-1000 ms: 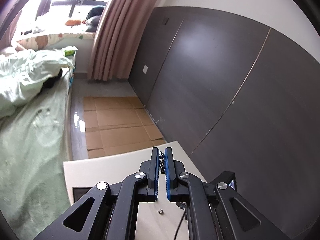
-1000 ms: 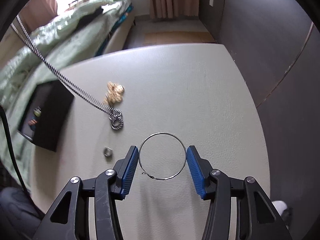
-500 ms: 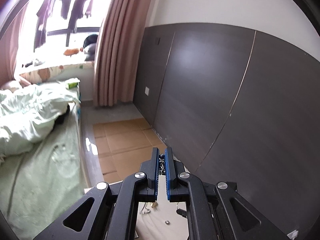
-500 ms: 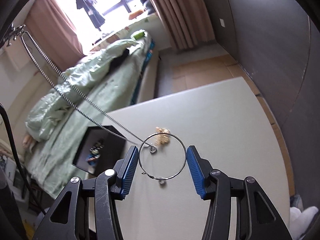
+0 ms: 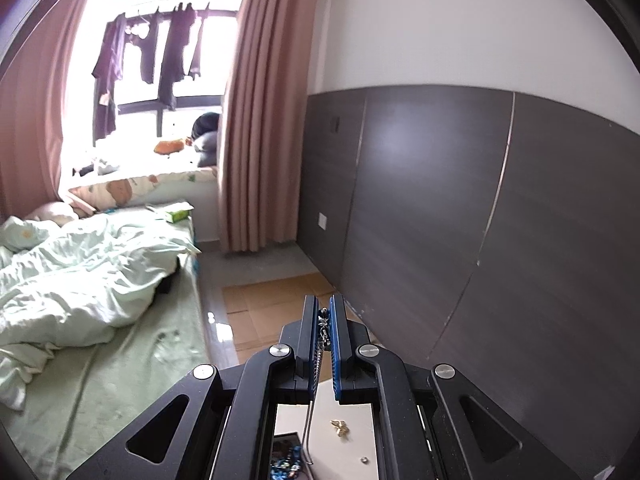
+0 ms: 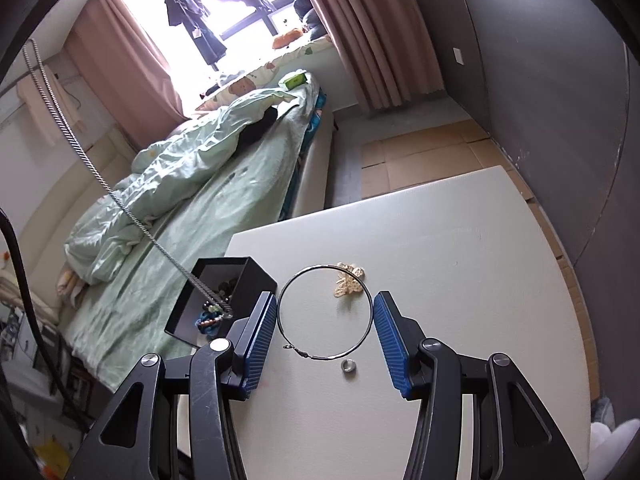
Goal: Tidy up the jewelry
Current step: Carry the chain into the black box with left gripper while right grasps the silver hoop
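Note:
My left gripper [image 5: 324, 314] is shut on a silver chain necklace [image 5: 320, 344], held high above the table. In the right wrist view the chain [image 6: 96, 172] hangs down from the upper left, and its lower end reaches into the open black jewelry box [image 6: 218, 300]. My right gripper [image 6: 325, 316] holds a thin silver hoop [image 6: 362, 334] across its width between the blue pads, above the white table [image 6: 460, 260]. A gold piece [image 6: 350, 284] and a small silver ring [image 6: 349, 366] lie on the table below.
A bed with a green duvet [image 6: 192, 184] runs along the table's left side. A dark panelled wall [image 5: 460, 220] stands to the right. Cardboard sheets [image 6: 420, 160] cover the floor beyond the table. The box holds several beaded items [image 6: 208, 320].
My left gripper has risen and tilted up with the chain. The chain's pendant end has lifted off the table and moved left to the black box. My right gripper has lifted the hoop.

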Available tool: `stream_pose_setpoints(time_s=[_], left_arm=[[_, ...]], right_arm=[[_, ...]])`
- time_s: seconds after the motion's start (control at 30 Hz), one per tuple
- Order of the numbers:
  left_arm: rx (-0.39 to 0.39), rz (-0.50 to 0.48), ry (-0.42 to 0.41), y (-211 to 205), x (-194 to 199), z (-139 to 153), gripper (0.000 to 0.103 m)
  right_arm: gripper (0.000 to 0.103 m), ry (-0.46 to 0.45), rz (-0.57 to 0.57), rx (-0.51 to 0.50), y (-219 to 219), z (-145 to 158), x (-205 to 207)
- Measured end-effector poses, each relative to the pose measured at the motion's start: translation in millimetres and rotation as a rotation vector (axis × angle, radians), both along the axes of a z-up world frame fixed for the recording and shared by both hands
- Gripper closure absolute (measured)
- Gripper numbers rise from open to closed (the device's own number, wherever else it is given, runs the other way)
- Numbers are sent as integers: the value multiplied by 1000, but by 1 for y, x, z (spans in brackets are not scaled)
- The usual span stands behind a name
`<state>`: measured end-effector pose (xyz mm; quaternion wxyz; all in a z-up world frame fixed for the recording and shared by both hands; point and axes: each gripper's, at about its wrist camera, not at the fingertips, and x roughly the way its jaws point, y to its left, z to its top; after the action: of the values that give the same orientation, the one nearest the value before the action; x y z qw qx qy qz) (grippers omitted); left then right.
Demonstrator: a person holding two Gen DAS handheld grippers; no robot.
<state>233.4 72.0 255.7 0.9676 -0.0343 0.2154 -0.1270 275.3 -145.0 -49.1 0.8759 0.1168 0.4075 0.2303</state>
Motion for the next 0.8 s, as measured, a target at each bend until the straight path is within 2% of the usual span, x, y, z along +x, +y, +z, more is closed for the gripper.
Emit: stream_pose_setpoints(time_s=[0.17,0.33,0.63,0.8], left_arm=[[7,30,-8,11,-7,5,98],[13,42,16,15,-1,-9,98],[-4,54,129,31,27,-69,98],[-61,64,217,38,36,-126,98]], right_arm=[[52,-2,-9,12,-3,1,-2],[52,-8,-8,19,-1,2,-5],[52,-7,11,-5,5,-1,-4],[52,-5,13,-1,6,-2,-4]])
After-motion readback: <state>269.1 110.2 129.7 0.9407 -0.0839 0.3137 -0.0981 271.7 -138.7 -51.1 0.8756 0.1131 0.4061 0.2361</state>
